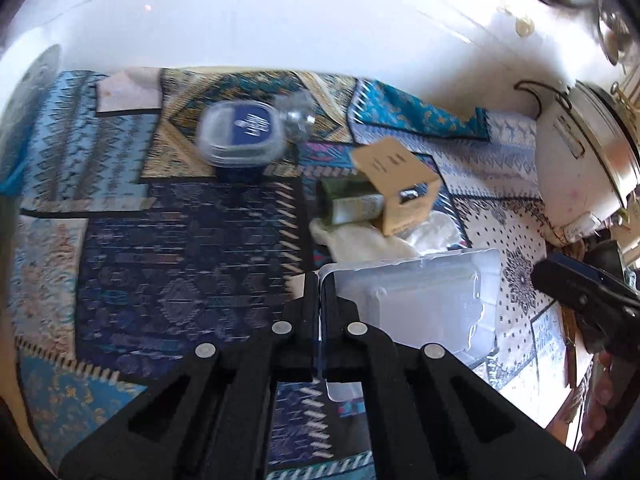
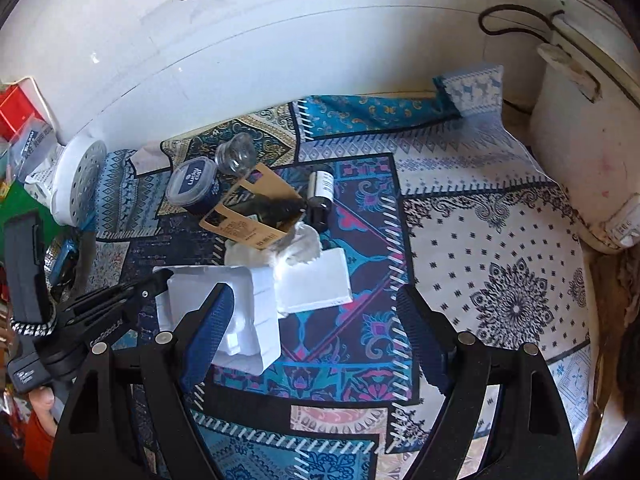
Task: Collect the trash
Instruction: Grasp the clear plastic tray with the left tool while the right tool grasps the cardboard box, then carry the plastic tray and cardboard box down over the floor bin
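My left gripper [image 1: 320, 280] is shut on the rim of a clear plastic blister tray [image 1: 416, 300], held above the patterned cloth; the tray also shows in the right wrist view [image 2: 224, 300], with the left gripper [image 2: 160, 280] at its left edge. My right gripper [image 2: 316, 312] is open and empty over the cloth. Behind lie a brown cardboard sleeve [image 1: 400, 184] [image 2: 252, 216], a green bottle [image 1: 352, 200], crumpled white tissue [image 1: 368, 240] [image 2: 296, 248], a dark lidded cup [image 1: 240, 136] [image 2: 192, 188], a clear glass jar [image 2: 236, 154], a small dark bottle [image 2: 322, 192] and a white flat piece [image 2: 316, 280].
A white wall runs along the back. A white rice cooker [image 2: 588, 148] stands at the right edge of the cloth [image 2: 500, 260]. A white perforated object [image 2: 76, 184] and packets sit at the far left.
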Motion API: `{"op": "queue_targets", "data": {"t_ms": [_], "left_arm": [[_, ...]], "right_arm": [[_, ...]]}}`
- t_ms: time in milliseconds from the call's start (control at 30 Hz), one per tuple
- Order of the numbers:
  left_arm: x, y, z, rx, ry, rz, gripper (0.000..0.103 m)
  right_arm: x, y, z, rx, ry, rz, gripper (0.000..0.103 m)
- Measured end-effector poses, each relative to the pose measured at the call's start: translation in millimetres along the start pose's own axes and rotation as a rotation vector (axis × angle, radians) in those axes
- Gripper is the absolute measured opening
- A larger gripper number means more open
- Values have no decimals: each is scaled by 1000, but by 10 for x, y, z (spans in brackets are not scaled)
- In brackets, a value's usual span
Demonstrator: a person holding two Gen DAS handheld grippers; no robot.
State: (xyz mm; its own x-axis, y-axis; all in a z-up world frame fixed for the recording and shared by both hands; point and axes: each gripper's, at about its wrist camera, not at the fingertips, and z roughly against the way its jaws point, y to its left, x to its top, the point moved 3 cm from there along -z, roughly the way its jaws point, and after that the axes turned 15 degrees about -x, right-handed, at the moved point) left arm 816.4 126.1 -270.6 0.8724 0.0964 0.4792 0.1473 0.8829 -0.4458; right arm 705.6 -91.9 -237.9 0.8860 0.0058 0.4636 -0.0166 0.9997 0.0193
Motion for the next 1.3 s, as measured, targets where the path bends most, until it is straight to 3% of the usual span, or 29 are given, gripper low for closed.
{"op": "queue_targets", "data": {"t_ms": [333,500,567,633,767,1100,1300], "left_arm": [[-132,760,711,140,-101,118,0],[-220,1035,812,161,-105,157,0],[-239,1071,823,166,-103,156,0],[-241,1077,820,157,-103,155,0],[-202,991,777,136,-103,137,0],[-49,446,781,91,-129,58,0],[-149,20,904,86,-171,48,0]], "right_arm": [[385,732,-395,56,-20,68,81],[404,927,-685,-51,-20,126,80],[398,906,-740,-89,-23,134,70],[395,866,-768,-92,-12,137,50],[415,740,-636,-85,-38,105,39],[405,379,-92,-80,-139,61,37],[264,19,267,-65,-198,45,37]]}}
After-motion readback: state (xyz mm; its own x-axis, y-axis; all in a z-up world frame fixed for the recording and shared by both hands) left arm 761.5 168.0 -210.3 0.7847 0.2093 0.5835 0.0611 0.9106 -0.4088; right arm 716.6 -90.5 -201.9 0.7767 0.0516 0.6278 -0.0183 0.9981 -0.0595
